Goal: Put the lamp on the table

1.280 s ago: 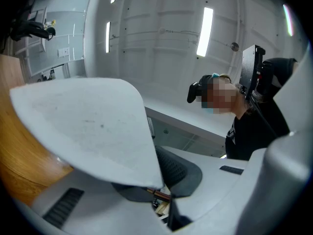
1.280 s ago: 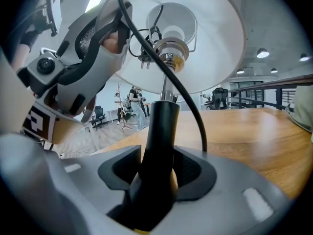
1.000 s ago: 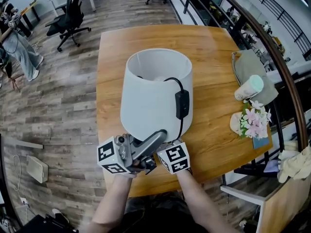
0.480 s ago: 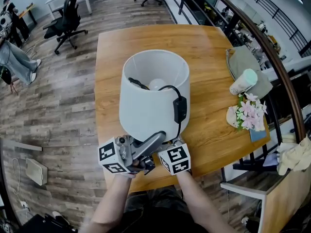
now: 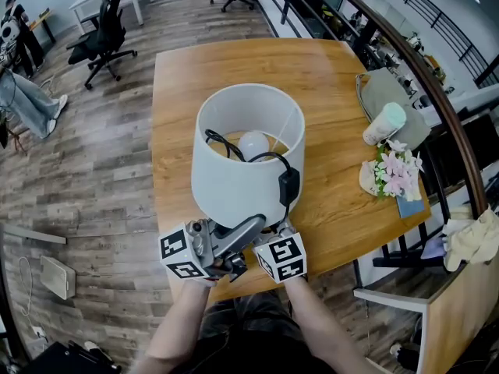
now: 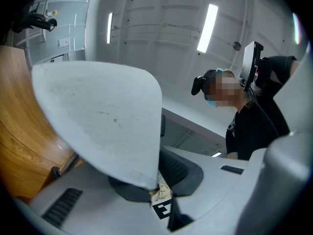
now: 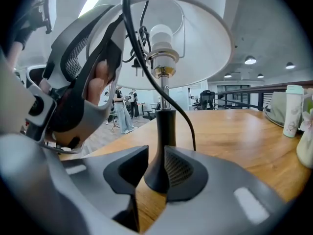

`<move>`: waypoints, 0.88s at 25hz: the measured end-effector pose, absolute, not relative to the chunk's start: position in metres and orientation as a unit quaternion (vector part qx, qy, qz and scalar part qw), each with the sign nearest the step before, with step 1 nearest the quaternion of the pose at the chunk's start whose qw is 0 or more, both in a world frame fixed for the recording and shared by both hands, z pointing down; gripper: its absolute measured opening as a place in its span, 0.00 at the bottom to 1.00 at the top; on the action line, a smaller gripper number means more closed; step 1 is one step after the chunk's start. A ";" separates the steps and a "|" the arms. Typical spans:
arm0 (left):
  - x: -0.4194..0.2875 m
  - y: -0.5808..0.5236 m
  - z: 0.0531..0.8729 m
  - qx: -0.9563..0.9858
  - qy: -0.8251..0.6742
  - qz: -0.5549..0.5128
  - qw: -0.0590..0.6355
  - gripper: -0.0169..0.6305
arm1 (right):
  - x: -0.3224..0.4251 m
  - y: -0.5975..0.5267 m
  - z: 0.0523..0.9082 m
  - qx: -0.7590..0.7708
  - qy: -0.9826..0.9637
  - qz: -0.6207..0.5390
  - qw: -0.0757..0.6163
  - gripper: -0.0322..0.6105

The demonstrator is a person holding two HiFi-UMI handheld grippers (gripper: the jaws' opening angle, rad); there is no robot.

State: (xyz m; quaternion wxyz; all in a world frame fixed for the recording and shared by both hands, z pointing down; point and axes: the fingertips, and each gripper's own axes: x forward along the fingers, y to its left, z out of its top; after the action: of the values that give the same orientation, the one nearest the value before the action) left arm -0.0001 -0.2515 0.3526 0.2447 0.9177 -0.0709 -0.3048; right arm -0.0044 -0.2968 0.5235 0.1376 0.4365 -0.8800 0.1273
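Note:
A lamp with a white shade point(image 5: 238, 181) stands on the wooden table point(image 5: 335, 76) near its front edge. Its bulb point(image 5: 254, 142) shows through the open top, and the black cord with a switch point(image 5: 289, 185) hangs down the shade. My left gripper point(image 6: 155, 180) is shut on the lower rim of the shade point(image 6: 98, 121). The jaws of my right gripper point(image 7: 155, 173) are closing about the lamp's black foot point(image 7: 164, 141), with both pads against its flared bottom. In the head view both marker cubes point(image 5: 181, 252) sit at the table's front edge.
A white tumbler point(image 5: 385, 123) lies on a grey bag point(image 5: 387, 93) at the table's right edge, with pink flowers point(image 5: 398, 176) in front of it. A railing point(image 5: 437, 84) runs along the right. Office chairs point(image 5: 105, 29) stand on the plank floor at the back left.
The lamp has tipped more upright, so the shade's open top and the bulb now show. Both grippers have stayed at the front edge.

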 end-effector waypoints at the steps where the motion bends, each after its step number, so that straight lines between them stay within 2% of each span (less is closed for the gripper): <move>1: 0.000 -0.250 0.354 0.918 -0.071 -0.303 0.245 0.08 | -0.004 -0.295 0.524 0.438 -0.879 0.127 0.138 0.21; 8: 0.003 -0.238 0.361 0.921 -0.064 -0.292 0.252 0.09 | 0.002 -0.285 0.523 0.451 -0.873 0.128 0.135 0.07; 22: 0.004 -0.225 0.370 0.921 -0.066 -0.284 0.257 0.10 | 0.006 -0.273 0.521 0.453 -0.873 0.130 0.130 0.06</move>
State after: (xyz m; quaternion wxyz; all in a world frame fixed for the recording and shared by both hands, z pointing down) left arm 0.0043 -0.2254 0.3697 0.2570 0.9215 -0.0662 -0.2837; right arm 0.0060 -0.2728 0.5207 0.1303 0.4525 -0.8725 0.1304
